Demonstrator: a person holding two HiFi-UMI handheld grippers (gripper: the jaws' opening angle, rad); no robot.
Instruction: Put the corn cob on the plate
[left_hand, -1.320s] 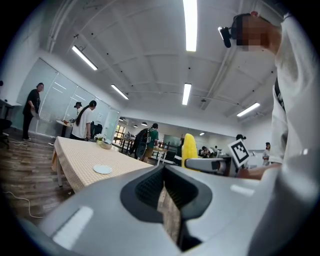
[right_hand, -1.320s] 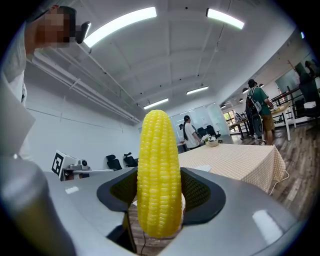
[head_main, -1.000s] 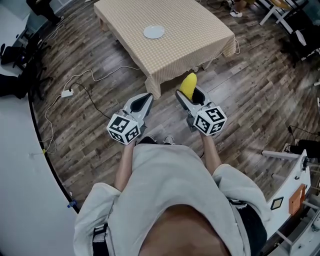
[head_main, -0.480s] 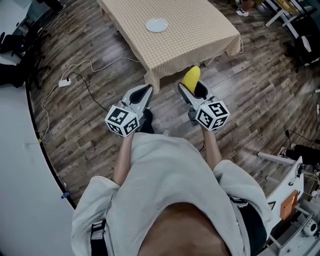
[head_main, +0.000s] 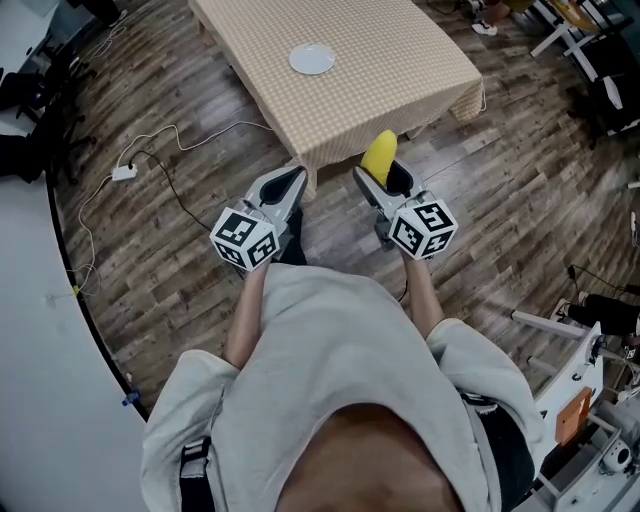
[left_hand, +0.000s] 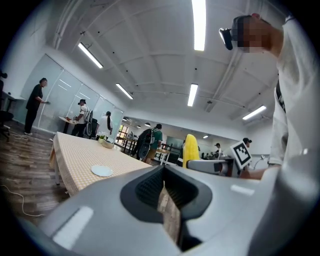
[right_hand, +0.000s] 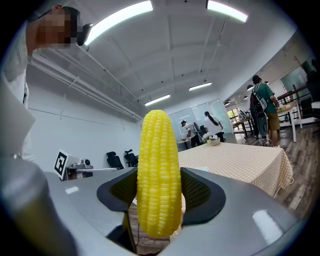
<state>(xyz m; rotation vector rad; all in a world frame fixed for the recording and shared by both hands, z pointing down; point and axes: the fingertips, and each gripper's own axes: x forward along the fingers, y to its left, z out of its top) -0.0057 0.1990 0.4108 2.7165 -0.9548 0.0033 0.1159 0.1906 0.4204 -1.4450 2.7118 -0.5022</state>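
A yellow corn cob (head_main: 378, 157) stands upright between the jaws of my right gripper (head_main: 380, 180), which is shut on it. In the right gripper view the corn cob (right_hand: 158, 172) fills the middle of my right gripper (right_hand: 160, 195), both pads pressing its sides. My left gripper (head_main: 288, 186) is held beside it at the same height, shut with nothing in it; in its own view my left gripper (left_hand: 167, 200) shows only a thin slit. A small white plate (head_main: 312, 59) lies on the checkered table (head_main: 400, 60) ahead, and the plate (left_hand: 102, 171) is empty.
Both grippers hang just short of the table's near edge (head_main: 340, 145). A white cable with a power strip (head_main: 125, 172) lies on the wooden floor at left. Metal frames and equipment (head_main: 590, 350) stand at right. Several people stand far behind the table (left_hand: 80, 150).
Both grippers have moved a little forward toward the table's near edge, side by side. The corn cob stays held upright in the right gripper.
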